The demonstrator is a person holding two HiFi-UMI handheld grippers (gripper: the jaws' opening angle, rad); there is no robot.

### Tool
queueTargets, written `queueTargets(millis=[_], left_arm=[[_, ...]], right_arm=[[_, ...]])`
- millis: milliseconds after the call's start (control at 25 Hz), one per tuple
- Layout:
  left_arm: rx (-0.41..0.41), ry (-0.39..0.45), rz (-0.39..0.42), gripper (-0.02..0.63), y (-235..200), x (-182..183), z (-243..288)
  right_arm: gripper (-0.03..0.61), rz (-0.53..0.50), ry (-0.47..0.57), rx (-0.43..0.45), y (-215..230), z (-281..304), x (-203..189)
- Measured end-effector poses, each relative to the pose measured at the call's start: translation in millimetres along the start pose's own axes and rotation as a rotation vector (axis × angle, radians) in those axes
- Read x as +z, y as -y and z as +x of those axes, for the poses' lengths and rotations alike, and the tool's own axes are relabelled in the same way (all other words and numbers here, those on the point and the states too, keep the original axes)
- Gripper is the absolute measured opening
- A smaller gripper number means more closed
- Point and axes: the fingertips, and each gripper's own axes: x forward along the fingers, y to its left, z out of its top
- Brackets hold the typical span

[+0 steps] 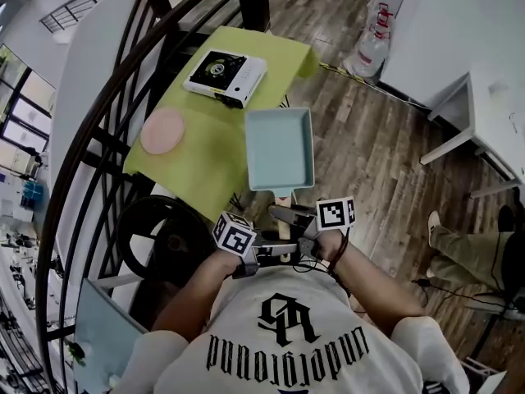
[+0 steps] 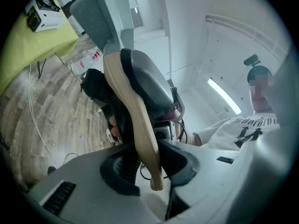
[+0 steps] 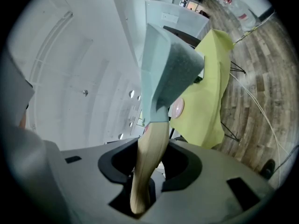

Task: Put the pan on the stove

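Both are squeezing the pan's wooden handle (image 3: 150, 148): left gripper (image 2: 150, 164) and right gripper (image 3: 148, 168), jaws part closed and pinched on it. The light blue pan (image 1: 280, 148) hangs over the green table's (image 1: 201, 167) right edge, nearer than the stove (image 1: 225, 75).

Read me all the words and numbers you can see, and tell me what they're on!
"underground": upside down on the person's white T-shirt, below a black emblem I cannot read.
White portable stove on the green cloth: print too small.
Clear bottle with red label: too blurred.
Black-and-white marker cubes: patterns only, no words.
Light blue rectangular pan: no writing.
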Motion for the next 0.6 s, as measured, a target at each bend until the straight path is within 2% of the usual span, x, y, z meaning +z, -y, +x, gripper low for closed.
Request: queueTargets(millis=[280, 600], left_arm=[[-0.025, -0.004, 0.000, 0.121, -21.1, 45.0, 16.5], [-0.037, -0.018, 0.011, 0.121, -54.6, 95.1, 1.7]], right_arm=[[0.144, 0.004, 0.011, -0.019, 21.0, -11.9, 48.2], [0.144, -0.012, 0.008, -0.039, 42.9, 10.7, 103.2]])
